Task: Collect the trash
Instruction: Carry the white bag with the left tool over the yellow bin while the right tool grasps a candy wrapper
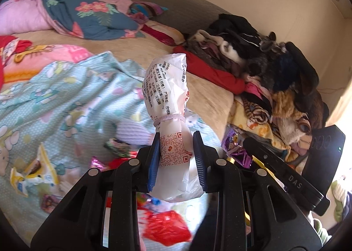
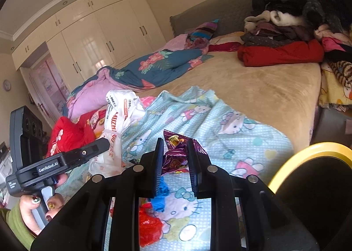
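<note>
Trash is scattered over the bed [image 1: 204, 88], and two pieces are already lifted off it. From the left wrist view, the left gripper [image 1: 177, 158] has its jaws clenched on a white printed plastic bag [image 1: 169, 96], bunched and tied at the neck with a thin band; the bag stands up above the cartoon sheet [image 1: 72, 101]. On that sheet I count one yellow-and-white wrapper [image 1: 33, 174], one red plastic scrap [image 1: 167, 226] close under the jaws, and a few smaller bits too blurred to count. One purple foil wrapper [image 1: 236, 149] shows at the right. From the right wrist view, the right gripper [image 2: 175, 158] grasps that purple foil wrapper [image 2: 176, 152] between its jaws, above a blue scrap [image 2: 161, 193] and the red scrap [image 2: 149, 224]. A yellow-rimmed bin [image 2: 292, 158] sits just to the right, one of it. The likely step is dropping the wrapper in: carry it fully over the rim before releasing, since light foil could cling or drift. A pile of clothes [image 2: 286, 30] lies well apart.
</note>
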Demonstrator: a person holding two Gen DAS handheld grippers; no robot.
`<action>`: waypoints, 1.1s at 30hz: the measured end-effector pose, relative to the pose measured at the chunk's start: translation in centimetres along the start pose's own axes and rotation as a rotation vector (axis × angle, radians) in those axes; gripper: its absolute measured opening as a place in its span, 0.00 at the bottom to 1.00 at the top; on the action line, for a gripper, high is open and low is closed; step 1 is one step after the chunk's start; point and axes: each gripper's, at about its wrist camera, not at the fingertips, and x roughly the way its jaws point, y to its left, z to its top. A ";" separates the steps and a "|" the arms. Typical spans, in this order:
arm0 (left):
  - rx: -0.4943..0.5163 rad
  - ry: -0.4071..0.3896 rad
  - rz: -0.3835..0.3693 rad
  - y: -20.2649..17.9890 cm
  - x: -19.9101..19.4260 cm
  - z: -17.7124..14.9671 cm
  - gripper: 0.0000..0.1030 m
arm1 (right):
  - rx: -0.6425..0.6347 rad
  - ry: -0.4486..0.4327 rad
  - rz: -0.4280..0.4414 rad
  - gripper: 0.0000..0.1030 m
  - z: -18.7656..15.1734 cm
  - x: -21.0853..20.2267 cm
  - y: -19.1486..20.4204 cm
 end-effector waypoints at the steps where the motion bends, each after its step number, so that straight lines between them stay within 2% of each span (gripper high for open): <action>1: 0.010 0.005 -0.009 -0.6 0.2 -0.1 0.22 | 0.006 -0.004 -0.006 0.20 0.0 -0.3 -0.4; 18: 0.112 0.070 -0.115 -8.3 3.5 -2.0 0.22 | 0.131 -0.082 -0.118 0.20 0.1 -6.4 -7.1; 33: 0.159 0.129 -0.172 -14.4 6.8 -4.2 0.22 | 0.252 -0.136 -0.188 0.20 -0.8 -11.2 -12.5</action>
